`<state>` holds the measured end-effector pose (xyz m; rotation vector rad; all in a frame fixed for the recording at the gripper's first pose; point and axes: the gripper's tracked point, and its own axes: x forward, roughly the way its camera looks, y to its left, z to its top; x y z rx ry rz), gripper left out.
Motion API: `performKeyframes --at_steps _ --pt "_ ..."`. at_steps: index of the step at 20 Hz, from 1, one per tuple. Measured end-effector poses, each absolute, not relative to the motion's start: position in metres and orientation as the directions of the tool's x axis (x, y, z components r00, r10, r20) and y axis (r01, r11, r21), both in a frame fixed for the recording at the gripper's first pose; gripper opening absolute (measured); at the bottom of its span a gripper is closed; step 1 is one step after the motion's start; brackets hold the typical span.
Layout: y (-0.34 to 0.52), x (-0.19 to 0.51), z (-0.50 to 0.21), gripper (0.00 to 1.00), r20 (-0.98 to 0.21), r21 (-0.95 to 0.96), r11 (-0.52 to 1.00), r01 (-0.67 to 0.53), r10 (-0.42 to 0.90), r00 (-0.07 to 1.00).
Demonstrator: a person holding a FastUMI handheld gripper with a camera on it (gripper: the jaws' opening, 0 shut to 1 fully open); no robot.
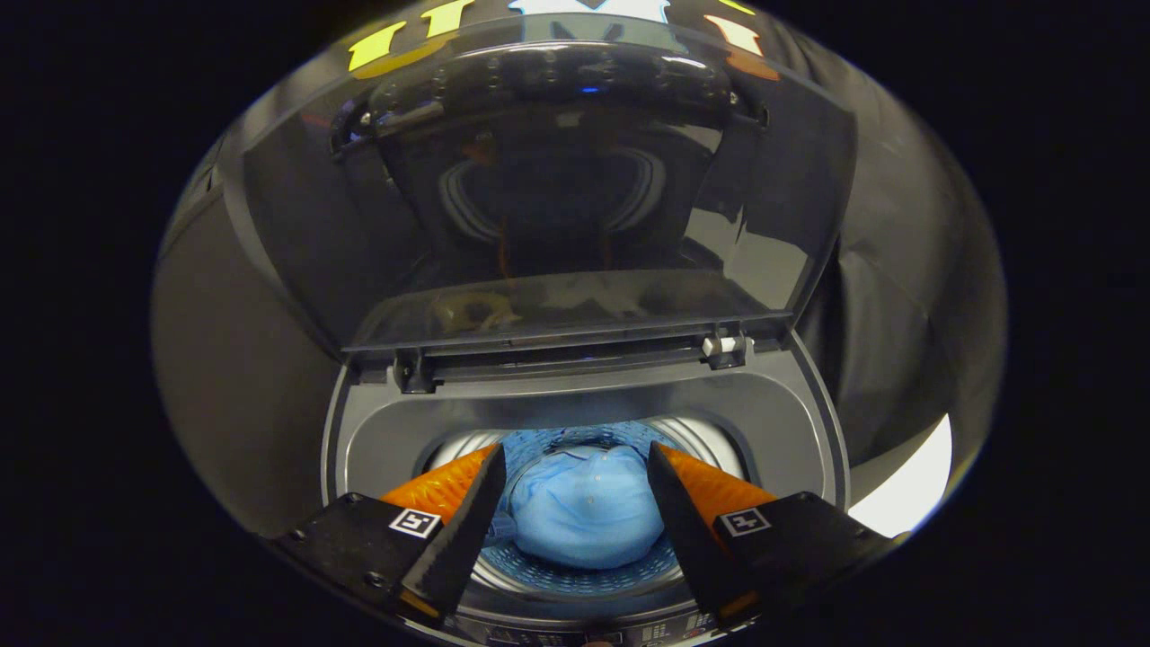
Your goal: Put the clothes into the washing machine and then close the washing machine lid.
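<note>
The gripper (575, 458) pointed down over the washing machine (377, 431), its jaws spread wide and holding nothing. The clothes (584, 517) lay bunched in the drum, seen between the jaws. The lid (575, 198) stood raised beyond.

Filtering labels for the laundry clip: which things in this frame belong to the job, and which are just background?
Job:
- light blue crumpled garment, lying down in the drum, seen between the open fingers
- perforated metal drum
- dark tinted transparent lid, raised open
- grey washing machine top
- gripper, open, holding nothing

Background:
- black booth cloth
- bright white patch beside the machine
</note>
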<state>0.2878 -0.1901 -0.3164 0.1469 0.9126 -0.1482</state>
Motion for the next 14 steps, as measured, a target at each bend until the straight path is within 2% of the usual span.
performKeyframes --at_steps 7,14 --pt "-0.177 0.294 -0.266 0.97 -0.727 0.090 0.985 0.146 -0.035 0.685" --pt "-0.174 0.318 -0.152 0.97 -0.549 0.099 0.992 0.077 -0.010 0.836"
